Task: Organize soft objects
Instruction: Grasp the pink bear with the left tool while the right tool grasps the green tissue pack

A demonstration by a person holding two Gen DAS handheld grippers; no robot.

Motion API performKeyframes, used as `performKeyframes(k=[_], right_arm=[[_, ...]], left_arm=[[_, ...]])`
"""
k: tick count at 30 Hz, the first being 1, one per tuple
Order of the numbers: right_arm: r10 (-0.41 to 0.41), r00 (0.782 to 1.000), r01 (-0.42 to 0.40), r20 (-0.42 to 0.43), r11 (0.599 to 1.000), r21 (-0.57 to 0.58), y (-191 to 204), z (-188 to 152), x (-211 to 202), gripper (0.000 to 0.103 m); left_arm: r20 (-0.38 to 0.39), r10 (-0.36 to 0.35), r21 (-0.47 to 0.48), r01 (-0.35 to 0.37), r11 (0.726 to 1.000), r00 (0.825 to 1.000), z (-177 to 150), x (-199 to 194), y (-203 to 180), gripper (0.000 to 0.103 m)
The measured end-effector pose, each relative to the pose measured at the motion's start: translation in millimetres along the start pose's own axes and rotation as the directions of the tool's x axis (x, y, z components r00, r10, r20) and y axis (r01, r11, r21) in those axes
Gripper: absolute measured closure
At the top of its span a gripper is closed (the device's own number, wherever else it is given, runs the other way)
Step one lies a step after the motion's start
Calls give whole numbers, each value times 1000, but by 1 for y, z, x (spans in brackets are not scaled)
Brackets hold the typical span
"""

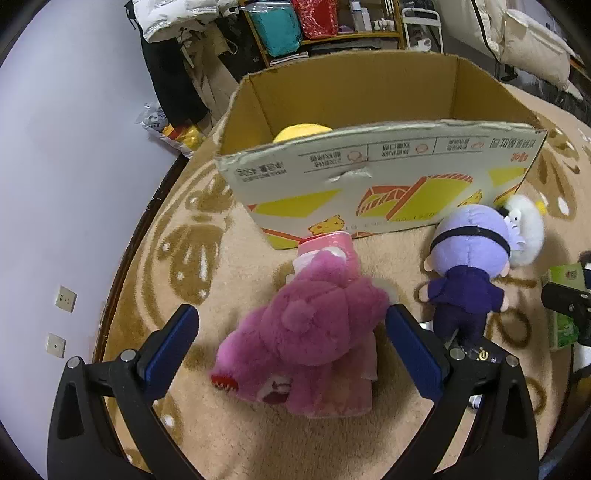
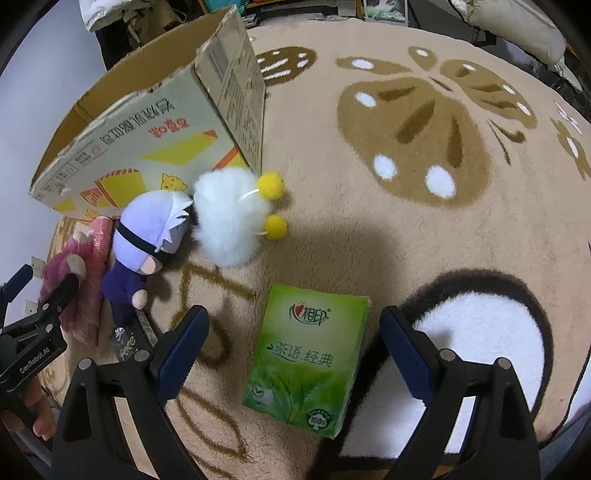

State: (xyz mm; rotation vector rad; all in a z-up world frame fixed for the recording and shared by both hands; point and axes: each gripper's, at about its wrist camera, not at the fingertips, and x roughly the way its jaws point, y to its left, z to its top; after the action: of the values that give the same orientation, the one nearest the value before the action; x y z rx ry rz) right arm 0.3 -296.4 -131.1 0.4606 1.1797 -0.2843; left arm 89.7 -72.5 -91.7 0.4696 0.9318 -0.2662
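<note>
A pink plush bear (image 1: 314,325) lies on the beige rug between the open fingers of my left gripper (image 1: 291,317); the pads stand apart from it on both sides. A purple doll (image 1: 469,266) and a white fluffy toy (image 1: 524,229) lie to its right, in front of the open cardboard box (image 1: 369,173). A yellow plush (image 1: 301,133) sits inside the box. My right gripper (image 2: 295,325) is open around a green tissue pack (image 2: 306,362) lying flat on the rug. The doll (image 2: 144,236), white toy (image 2: 229,218) and bear (image 2: 74,280) also show in the right wrist view.
The box (image 2: 155,122) stands at the rug's far left side. The left gripper's body (image 2: 33,339) shows at the left edge of the right wrist view. Shelves with bags (image 1: 295,22) and clothes stand behind the box. A wall (image 1: 55,166) runs along the left.
</note>
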Motion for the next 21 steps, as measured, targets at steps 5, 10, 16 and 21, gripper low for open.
performKeyframes(k=[5,10,16,21], right_arm=[[-5,999,5,-32,1000,4,0,0,9,10],[-19,999,19,-44,1000,-4,1,4,17,17],[-43,998,42,-38,999,-15,-2,4,19,32],[-52,998,51,-30,998,-34,3,2,13,42]], left_arm=[[-26,-8,8,9,1000,1000,3,12,-5,3],[-65,-15,-4,14,1000,998,4,27,-5,3],[-76,-42,-24,40,999,996,3,34,-2,3],[-82,-64,-63,59,996,995,2,40,6,22]])
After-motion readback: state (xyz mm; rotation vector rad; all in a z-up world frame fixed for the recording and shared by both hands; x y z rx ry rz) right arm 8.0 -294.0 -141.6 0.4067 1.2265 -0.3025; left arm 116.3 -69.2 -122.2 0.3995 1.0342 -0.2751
